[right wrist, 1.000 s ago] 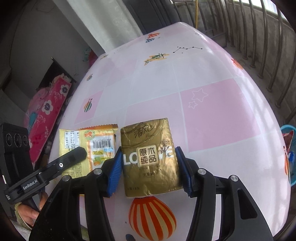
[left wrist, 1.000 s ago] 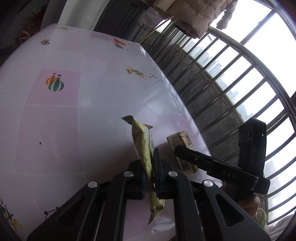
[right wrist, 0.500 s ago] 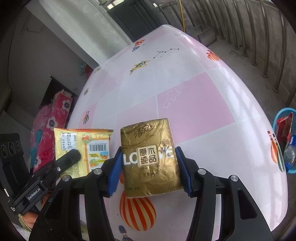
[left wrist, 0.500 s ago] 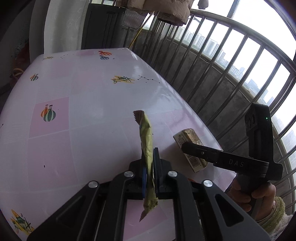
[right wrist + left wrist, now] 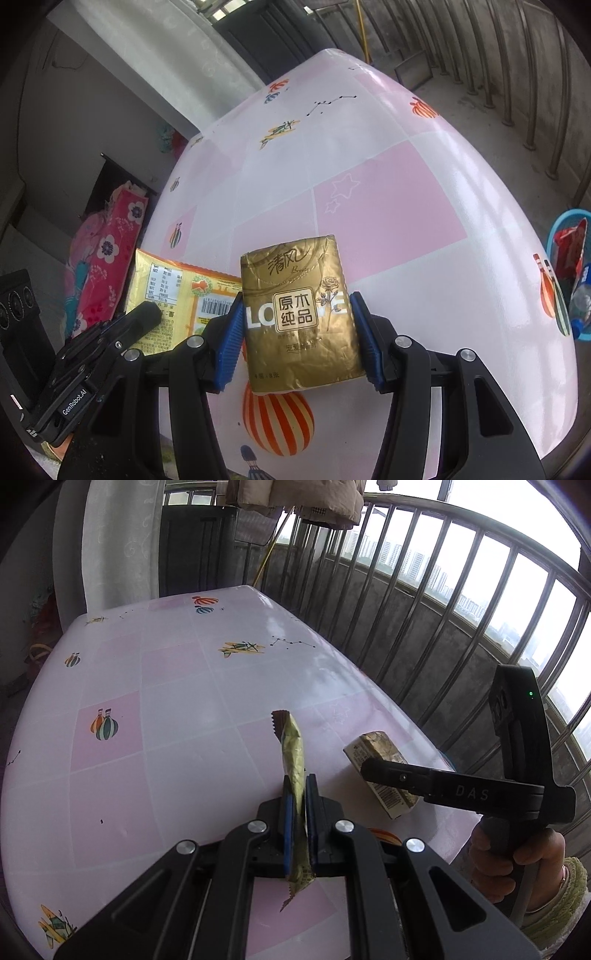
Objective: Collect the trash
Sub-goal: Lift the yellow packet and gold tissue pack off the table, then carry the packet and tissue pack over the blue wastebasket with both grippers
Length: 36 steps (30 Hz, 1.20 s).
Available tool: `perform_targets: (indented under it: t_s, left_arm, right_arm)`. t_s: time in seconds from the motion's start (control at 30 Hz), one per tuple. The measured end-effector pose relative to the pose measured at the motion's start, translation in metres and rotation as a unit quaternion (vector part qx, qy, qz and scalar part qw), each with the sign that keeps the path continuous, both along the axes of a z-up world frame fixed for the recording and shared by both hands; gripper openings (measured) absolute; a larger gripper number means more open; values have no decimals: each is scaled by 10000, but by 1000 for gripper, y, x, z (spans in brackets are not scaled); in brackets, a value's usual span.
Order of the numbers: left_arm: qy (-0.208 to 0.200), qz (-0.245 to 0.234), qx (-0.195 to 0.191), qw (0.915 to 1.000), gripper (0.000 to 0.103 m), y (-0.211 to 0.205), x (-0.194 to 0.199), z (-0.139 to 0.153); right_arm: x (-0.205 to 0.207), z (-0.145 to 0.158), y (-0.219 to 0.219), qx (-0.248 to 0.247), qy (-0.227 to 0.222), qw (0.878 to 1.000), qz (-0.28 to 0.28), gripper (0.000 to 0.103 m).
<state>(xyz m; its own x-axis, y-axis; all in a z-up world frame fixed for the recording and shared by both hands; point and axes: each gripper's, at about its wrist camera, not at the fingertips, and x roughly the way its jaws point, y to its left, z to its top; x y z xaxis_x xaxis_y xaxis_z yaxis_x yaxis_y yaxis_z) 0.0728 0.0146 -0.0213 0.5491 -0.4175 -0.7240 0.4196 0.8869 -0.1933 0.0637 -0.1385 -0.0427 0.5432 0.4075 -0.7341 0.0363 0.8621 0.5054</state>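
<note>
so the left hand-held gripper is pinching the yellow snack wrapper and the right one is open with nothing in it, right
Not quite. The left hand-held gripper does pinch the yellow snack wrapper, but the right hand-held gripper is not empty: its blue pads press on both sides of a gold tissue pack. The right wrist view shows this.
</note>
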Motion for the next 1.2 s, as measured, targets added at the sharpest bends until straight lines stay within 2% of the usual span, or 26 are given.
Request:
perform_targets:
  t_s: [0.63,0.87,1.07,1.2]
  left_arm:
    - [-451,64,166,9988,6,7,-13,11]
    - [-647,144,-114,9977,4,12,-17,22]
    - [-880,244,-602,9940,4,17,-21,36]
    - [-1031,174,-864,9908,3,13,-25,47]
  right_arm:
    - [-4,7,5,-17,-122,9999,52,51]
    - [-11,23,-6,-21,-282,9996,-19,51]
    - [-16,43,-30,-116,-332,9991,-237,51]
    - [-27,60,-52,-163,-527,9970,-535,51]
